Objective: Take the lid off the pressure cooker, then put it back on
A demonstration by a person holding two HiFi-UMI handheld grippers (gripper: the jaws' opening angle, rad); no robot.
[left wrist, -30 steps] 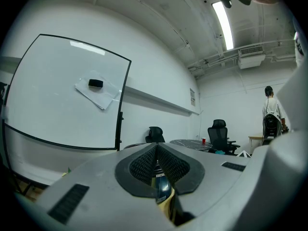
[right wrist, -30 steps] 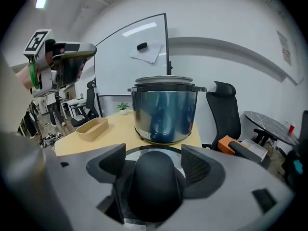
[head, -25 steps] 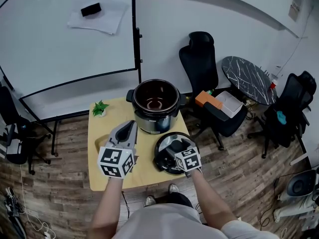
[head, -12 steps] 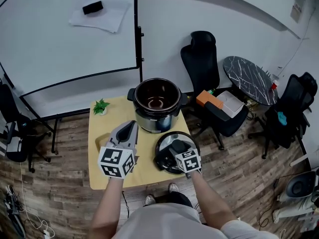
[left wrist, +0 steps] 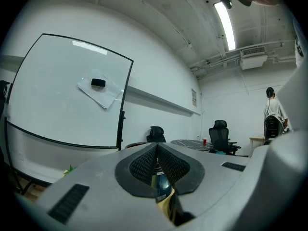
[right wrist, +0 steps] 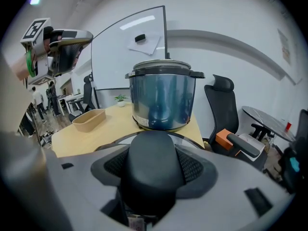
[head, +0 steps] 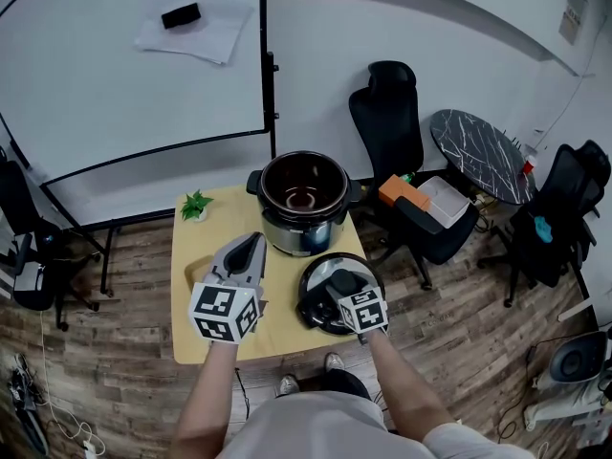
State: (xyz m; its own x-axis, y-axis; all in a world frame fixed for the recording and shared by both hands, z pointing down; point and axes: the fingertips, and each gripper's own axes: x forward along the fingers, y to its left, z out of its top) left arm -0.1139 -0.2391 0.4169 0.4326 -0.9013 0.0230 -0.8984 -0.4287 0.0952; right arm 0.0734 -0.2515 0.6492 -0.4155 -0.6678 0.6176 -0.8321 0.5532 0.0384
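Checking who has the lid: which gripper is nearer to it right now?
Right. The right gripper is shut on the handle of the lid, directly above it. The left gripper hangs shut off to the lid's left, clear of it.

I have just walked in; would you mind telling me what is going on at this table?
A person works a gripper in each hand at a wooden table. The pressure cooker stands open at the far side, and its lid lies on the table in front of it. The right gripper is shut on the lid's black handle. The left gripper hangs above the table, jaws together, holding nothing.
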